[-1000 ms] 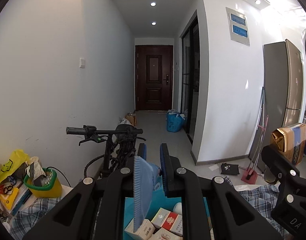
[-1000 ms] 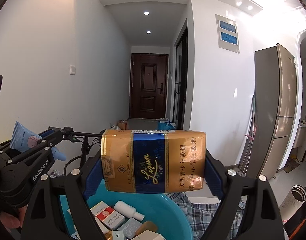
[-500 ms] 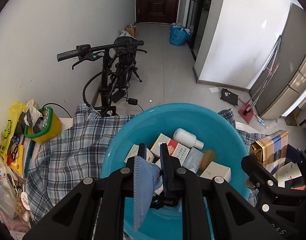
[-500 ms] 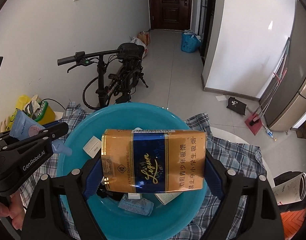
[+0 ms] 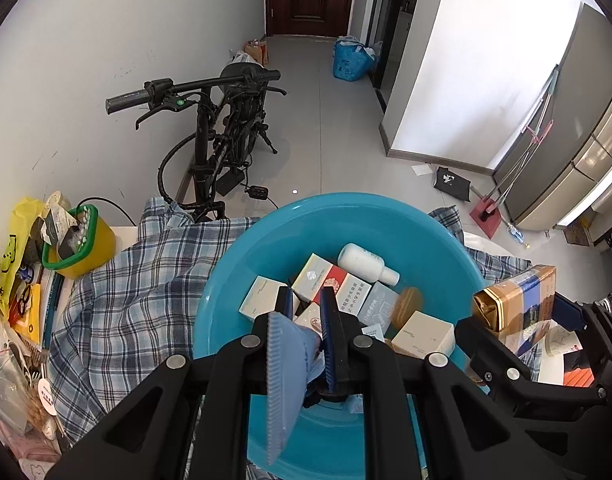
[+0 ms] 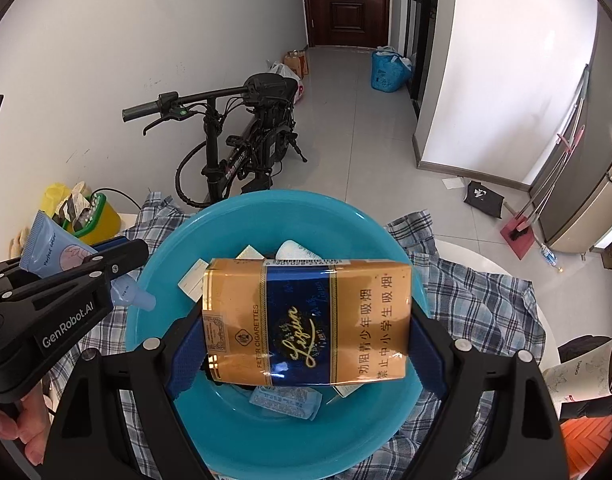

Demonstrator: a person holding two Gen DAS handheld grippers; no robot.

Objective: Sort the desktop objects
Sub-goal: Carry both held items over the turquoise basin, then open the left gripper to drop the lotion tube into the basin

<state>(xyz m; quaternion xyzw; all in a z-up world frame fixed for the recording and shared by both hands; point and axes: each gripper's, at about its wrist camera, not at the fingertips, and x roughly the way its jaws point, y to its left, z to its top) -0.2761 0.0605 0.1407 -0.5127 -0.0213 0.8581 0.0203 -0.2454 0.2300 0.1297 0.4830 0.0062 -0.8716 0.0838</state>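
Note:
A blue basin (image 5: 261, 236) (image 6: 241, 208) sits on a plaid cloth and holds several small boxes and a white bottle (image 5: 364, 262). My left gripper (image 5: 306, 303) hangs over the basin's near left side, shut on a light blue tube (image 5: 285, 364). In the right wrist view that gripper (image 6: 117, 264) enters from the left with the tube (image 6: 51, 246) pointing its cap at the basin. My right gripper (image 6: 306, 346) is shut on a gold and blue cigarette carton (image 6: 306, 304), held crosswise above the basin. From the left wrist view the carton (image 5: 514, 300) hangs at the basin's right rim.
The plaid cloth (image 5: 137, 288) covers the table. A yellow tub with a green rim (image 5: 85, 240) and a yellow bag (image 5: 13, 264) with clutter sit at the left. A rolled paper (image 6: 586, 372) lies at the right. A bike (image 5: 221, 136) stands on the floor beyond.
Both grippers tipped down from facing the hallway to facing into the basin, each keeping its load. Over the last half second they hardly moved.

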